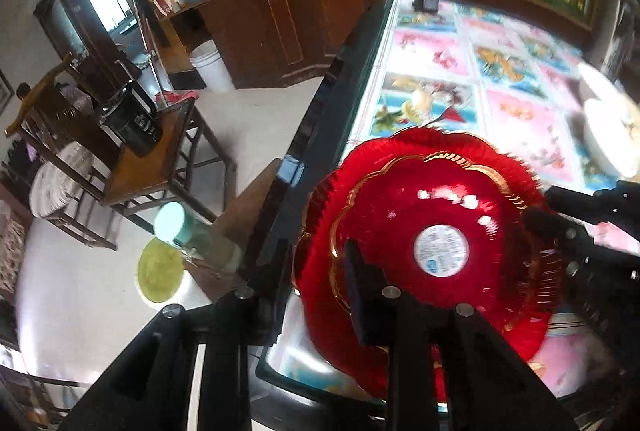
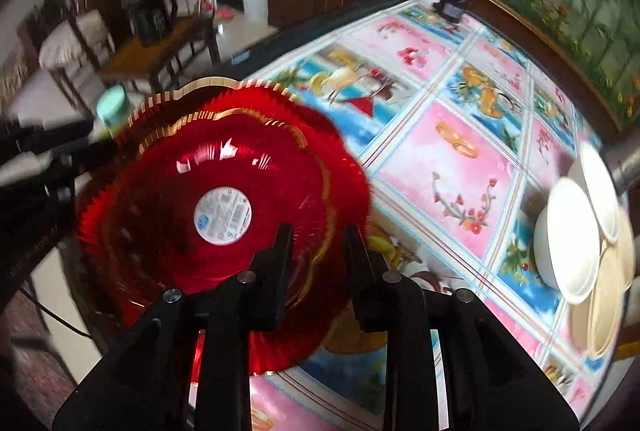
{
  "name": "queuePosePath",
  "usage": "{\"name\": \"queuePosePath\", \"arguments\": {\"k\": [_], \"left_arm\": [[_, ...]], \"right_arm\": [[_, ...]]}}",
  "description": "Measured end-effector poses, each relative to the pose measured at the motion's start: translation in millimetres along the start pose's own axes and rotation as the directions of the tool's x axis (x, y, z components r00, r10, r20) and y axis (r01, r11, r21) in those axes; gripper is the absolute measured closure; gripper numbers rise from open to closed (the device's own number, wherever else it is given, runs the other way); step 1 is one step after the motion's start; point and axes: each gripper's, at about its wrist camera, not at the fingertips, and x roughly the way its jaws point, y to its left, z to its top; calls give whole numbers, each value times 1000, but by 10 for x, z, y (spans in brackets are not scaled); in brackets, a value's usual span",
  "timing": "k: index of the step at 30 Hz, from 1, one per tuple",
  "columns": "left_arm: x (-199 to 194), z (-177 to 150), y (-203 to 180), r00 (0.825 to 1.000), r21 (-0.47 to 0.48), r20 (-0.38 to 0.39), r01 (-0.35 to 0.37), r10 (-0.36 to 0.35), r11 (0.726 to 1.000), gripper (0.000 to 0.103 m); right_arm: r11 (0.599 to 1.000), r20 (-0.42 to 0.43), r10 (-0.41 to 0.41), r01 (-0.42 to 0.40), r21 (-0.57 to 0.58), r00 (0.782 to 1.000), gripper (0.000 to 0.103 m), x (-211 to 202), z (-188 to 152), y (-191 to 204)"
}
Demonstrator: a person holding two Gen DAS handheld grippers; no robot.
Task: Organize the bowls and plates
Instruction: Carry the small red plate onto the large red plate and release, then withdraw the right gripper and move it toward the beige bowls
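Observation:
Red glass plates (image 1: pixel 420 199) with gold scalloped rims lie stacked at the table's left edge, a round white sticker (image 1: pixel 442 250) in the middle of the top one. My left gripper (image 1: pixel 316 251) stands open astride the stack's left rim, its pads apart from the glass. In the right wrist view the same red plates (image 2: pixel 168 167) show, and my right gripper (image 2: pixel 319 235) stands open astride the stack's right rim. Each gripper also appears in the other's view: the right gripper (image 1: pixel 540 205) and the left gripper (image 2: pixel 80 147).
The table (image 2: pixel 452 159) wears a flowered pink and blue cloth. White bowls (image 2: pixel 568 239) and a beige plate (image 2: pixel 604 303) sit at its right side. A small black object (image 2: pixel 450 7) stands at the far end. Off the left edge: a mint-lidded jar (image 1: pixel 170 227) and a wooden stool (image 1: pixel 152 167).

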Motion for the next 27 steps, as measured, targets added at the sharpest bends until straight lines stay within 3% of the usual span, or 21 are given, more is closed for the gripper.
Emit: {"name": "queuePosePath", "arguments": {"k": [4,6,10,13,16,27], "left_arm": [[-160,-32,-94,997,-41,49,60,-58,997,72],[-264,-58,-207,994,-40,87,69,-65,997,67],[-511,-101,-495,982,-21,176,74,-69,997,46],[-673,-138,-737,968,2,237,79,-77,997,36],[-802,-174,-1005,959,48,268,84,-94,995,32],[-1143,-333,-1798,936,159,298,146,-189,976,31]], "right_arm": [[975,138,141,-162,155,980,77,-257,-150,-356],[959,188,161,-199,204,969,77,-352,-283,-495],[955,240,139,-194,224,961,77,-528,-544,-652],[949,279,118,-191,251,953,77,-709,-772,-813],[948,306,73,-162,275,949,77,-909,-974,-972],[917,368,-51,-103,386,929,77,-1520,-1655,-1612]]}}
